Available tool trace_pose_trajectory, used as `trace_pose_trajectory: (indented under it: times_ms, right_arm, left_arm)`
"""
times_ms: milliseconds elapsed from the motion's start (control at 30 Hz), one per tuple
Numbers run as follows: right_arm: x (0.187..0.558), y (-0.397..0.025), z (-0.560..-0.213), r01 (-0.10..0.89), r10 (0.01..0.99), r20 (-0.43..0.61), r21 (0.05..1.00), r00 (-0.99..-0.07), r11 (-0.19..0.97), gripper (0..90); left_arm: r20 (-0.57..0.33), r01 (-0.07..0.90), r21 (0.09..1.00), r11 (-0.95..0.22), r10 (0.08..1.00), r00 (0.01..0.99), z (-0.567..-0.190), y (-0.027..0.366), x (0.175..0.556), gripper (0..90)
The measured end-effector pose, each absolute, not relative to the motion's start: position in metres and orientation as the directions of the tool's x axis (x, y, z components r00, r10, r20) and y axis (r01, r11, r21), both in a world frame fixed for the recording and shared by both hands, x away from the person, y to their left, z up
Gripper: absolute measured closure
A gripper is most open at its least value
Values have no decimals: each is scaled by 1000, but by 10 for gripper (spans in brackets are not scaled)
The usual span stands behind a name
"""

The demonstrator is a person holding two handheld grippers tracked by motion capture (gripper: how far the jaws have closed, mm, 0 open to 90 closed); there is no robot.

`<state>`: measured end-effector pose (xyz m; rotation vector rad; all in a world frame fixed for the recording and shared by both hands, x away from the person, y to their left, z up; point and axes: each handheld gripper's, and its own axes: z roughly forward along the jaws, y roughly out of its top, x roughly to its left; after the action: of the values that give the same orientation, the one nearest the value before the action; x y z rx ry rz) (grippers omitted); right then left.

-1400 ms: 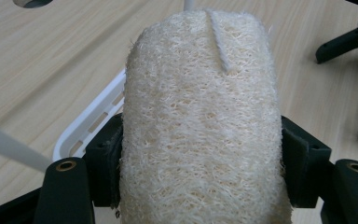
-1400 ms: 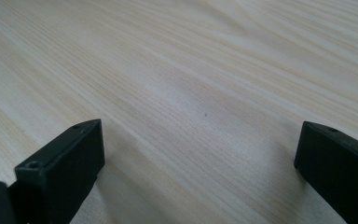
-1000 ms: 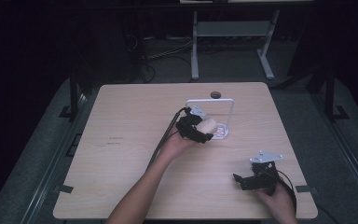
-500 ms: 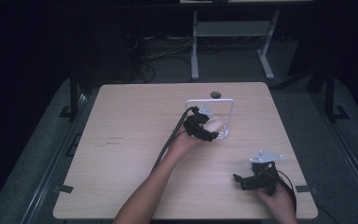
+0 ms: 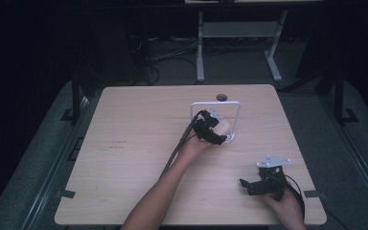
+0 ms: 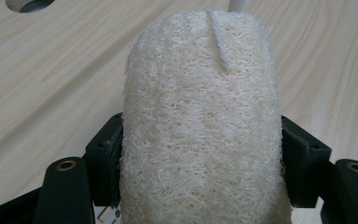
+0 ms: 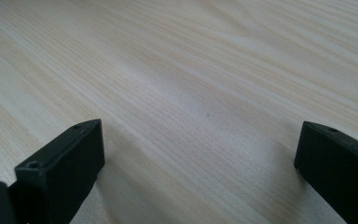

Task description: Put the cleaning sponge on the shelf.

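Pale wood bench [image 5: 139, 143] under dim light: the left gripper [image 5: 216, 135] clenches a loofah sponge [image 6: 200, 121] at the white wire rack's [image 5: 215, 103] foot. Well nearer the person, the right gripper [image 5: 256, 184] rests released. Easing the sponge through squarely looks wisest.

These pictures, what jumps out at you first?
A fuzzy cream loofah is squeezed between the jaws of the left hand-held gripper, near the middle of the table by a white wire frame. The right hand-held gripper sits open near the table's front right corner, holding nothing.
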<state>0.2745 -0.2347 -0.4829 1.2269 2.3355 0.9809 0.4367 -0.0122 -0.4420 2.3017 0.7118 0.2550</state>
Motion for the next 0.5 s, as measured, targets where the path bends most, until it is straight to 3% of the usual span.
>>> trace_pose_trajectory:
  times_ms: [500]
  right_arm:
    - [275, -234, -483, 591, 813, 33, 704, -581, 394, 13]
  left_arm:
    - [6, 425, 650, -630, 563, 826, -449, -19, 443, 289]
